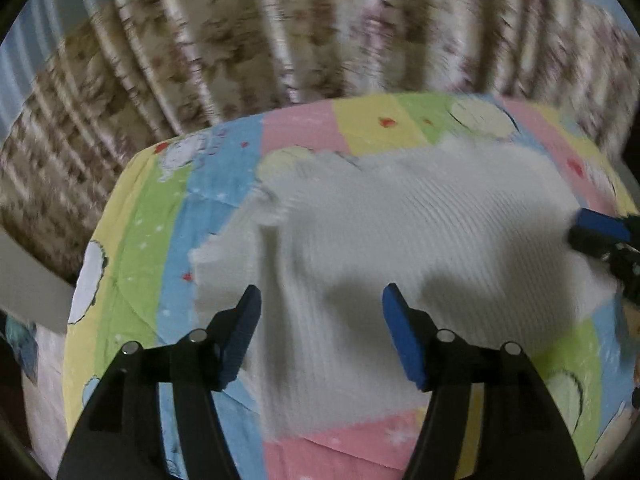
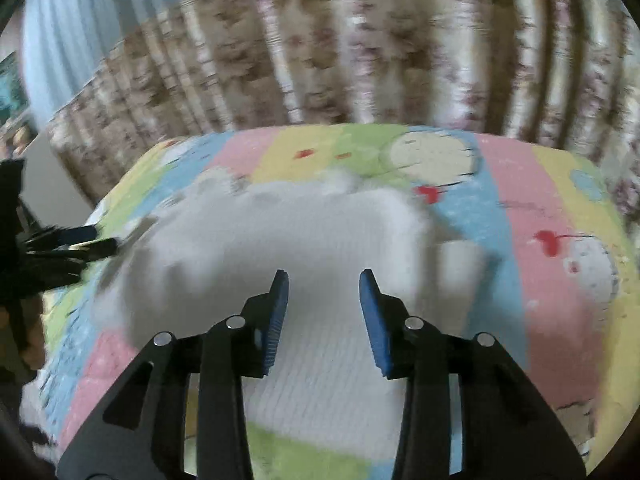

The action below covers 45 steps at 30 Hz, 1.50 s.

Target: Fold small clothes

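A small white ribbed garment (image 1: 400, 216) lies spread on a pastel striped sheet (image 1: 136, 224). My left gripper (image 1: 320, 300) is open above the garment's near left part, with nothing between its blue pads. My right gripper (image 2: 324, 284) is open above the garment (image 2: 288, 236) in the right wrist view, also empty. The right gripper shows at the right edge of the left wrist view (image 1: 600, 232). The left gripper shows at the left edge of the right wrist view (image 2: 84, 244). Both views are blurred.
The sheet (image 2: 540, 280) has cartoon figures and covers a raised surface with rounded edges. Floral brown curtains (image 1: 280, 32) hang close behind it. A pale flat surface (image 1: 32, 280) lies at the left.
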Motion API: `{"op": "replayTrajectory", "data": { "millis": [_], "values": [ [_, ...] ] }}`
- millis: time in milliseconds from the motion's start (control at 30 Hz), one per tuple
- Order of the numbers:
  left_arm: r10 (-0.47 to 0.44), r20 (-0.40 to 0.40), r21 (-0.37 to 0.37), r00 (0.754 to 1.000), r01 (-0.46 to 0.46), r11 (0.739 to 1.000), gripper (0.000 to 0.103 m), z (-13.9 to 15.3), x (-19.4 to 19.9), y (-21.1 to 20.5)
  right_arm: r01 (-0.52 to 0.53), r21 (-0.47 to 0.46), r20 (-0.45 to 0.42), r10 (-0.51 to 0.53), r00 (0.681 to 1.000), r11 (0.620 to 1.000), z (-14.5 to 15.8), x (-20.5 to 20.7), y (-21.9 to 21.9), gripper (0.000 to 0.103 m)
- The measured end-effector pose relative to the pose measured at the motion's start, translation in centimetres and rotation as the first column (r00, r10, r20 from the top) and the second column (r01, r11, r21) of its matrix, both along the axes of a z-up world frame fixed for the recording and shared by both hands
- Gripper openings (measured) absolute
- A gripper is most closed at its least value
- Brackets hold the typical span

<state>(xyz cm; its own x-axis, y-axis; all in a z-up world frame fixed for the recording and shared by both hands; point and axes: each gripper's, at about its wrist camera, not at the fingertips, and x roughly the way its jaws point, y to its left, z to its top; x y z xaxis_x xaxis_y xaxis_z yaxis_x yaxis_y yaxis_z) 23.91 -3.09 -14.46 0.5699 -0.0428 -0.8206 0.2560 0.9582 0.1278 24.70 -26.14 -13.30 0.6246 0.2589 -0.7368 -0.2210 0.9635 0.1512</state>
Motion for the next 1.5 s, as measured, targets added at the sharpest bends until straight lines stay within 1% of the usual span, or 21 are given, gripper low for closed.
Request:
{"op": "replayTrajectory", "data": {
  "millis": [100,167,233,333,433,467,567,667,700,767,833,900,933,967,1033,1067,1133,1233,1300,1400,1500],
  "values": [
    [-0.015,-0.056,-0.005,0.998,0.015,1.0,0.064,-2.4,-0.8,-1.2,-0.088,-0.011,-0.04,0.087,0.995,0.996,-1.3,-1.2,3.0,0.039],
    [0.005,-0.057,0.021,0.998,-0.004,1.0,0.064,-3.7,-0.9,-1.1,-0.129,-0.04,-0.07,0.126,0.99,0.991,-2.5,-1.8,4.3,0.039],
    [0.029,-0.073,0.014,0.997,-0.028,1.0,0.066,-4.7,-0.7,-0.4,-0.144,-0.062,-0.081,0.139,0.987,0.988,-3.4,-2.2,4.7,0.038],
    [0.035,-0.079,-0.008,0.996,-0.036,0.999,0.066,-5.1,-0.9,0.3,-0.114,-0.118,-0.093,0.103,0.99,0.986,-4.6,-2.5,3.5,0.037],
    [0.03,-0.064,0.012,0.997,-0.03,0.999,0.07,-5.1,-1.2,0.1,-0.06,-0.148,-0.093,0.047,0.995,0.987,-5.1,-3.0,0.9,0.035],
    [0.034,-0.059,0.014,0.998,-0.033,0.999,0.074,-5.2,-1.1,0.0,-0.023,-0.142,-0.093,0.01,0.996,0.99,-5.1,-3.2,-0.6,0.035],
    [0.038,-0.057,0.011,0.998,-0.037,0.999,0.077,-5.3,-1.2,-0.1,0.023,-0.108,-0.097,-0.034,0.995,0.994,-5.2,-4.1,-3.2,0.032],
    [0.051,-0.073,0.012,0.996,-0.05,0.999,0.078,-4.6,-1.0,-0.4,0.014,-0.077,-0.089,-0.021,0.996,0.997,-5.5,-4.5,-3.7,0.033],
    [0.053,-0.073,-0.001,0.996,-0.054,0.999,0.084,-4.0,-1.0,-0.5,0.005,-0.08,-0.084,-0.012,0.996,0.997,-5.5,-4.6,-3.6,0.033],
    [0.066,-0.046,-0.033,0.997,-0.068,0.997,0.095,-2.3,-1.1,-0.7,-0.002,-0.05,-0.076,-0.001,0.997,0.999,-5.0,-4.7,-3.6,0.04],
    [0.067,-0.022,-0.057,0.997,-0.068,0.996,0.098,-1.0,-1.0,-0.9,0.009,0.039,-0.039,-0.007,0.999,0.999,-3.5,-5.0,-4.1,0.068],
    [0.071,-0.018,-0.074,0.997,-0.072,0.995,0.1,-0.1,-0.5,-1.4,0.028,0.081,0.012,-0.029,1.0,0.996,-2.0,-5.3,-4.8,0.081],
    [0.08,-0.019,-0.08,0.997,-0.081,0.993,0.101,0.0,-0.1,-1.7,0.031,0.099,0.029,-0.034,0.999,0.995,-1.4,-5.3,-5.1,0.086],
    [0.086,-0.026,-0.079,0.996,-0.088,0.993,0.101,0.1,0.3,-2.0,0.041,0.12,0.047,-0.047,0.998,0.992,-0.9,-5.1,-5.6,0.088],
    [0.105,-0.046,-0.082,0.993,-0.108,0.991,0.101,0.0,1.1,-2.3,0.07,0.143,0.056,-0.079,0.995,0.987,-0.4,-4.5,-6.4,0.098],
    [0.11,-0.06,-0.096,0.992,-0.116,0.989,0.101,-0.2,1.5,-2.4,0.086,0.148,0.054,-0.094,0.994,0.985,-0.3,-4.1,-6.8,0.1],
    [0.124,-0.07,-0.12,0.99,-0.131,0.984,0.101,-0.3,2.1,-2.6,0.124,0.169,0.046,-0.134,0.99,0.978,-0.4,-3.2,-7.7,0.1],
    [0.146,-0.091,-0.107,0.985,-0.155,0.982,0.101,-1.0,2.8,-3.0,0.182,0.237,0.01,-0.189,0.982,0.955,-1.5,-2.4,-9.4,0.1],
    [0.15,-0.123,-0.108,0.981,-0.163,0.981,0.101,-1.8,3.4,-3.2,0.209,0.289,-0.033,-0.209,0.977,0.934,-2.5,-1.4,-10.1,0.1],
    [0.155,-0.149,-0.09,0.977,-0.169,0.981,0.101,-2.9,4.0,-3.7,0.214,0.315,-0.068,-0.203,0.977,0.925,-3.7,-0.4,-10.1,0.1],
    [0.16,-0.146,-0.054,0.976,-0.169,0.984,0.101,-3.7,4.3,-4.2,0.198,0.314,-0.061,-0.189,0.98,0.929,-4.4,0.1,-9.8,0.1]
  ]
}}
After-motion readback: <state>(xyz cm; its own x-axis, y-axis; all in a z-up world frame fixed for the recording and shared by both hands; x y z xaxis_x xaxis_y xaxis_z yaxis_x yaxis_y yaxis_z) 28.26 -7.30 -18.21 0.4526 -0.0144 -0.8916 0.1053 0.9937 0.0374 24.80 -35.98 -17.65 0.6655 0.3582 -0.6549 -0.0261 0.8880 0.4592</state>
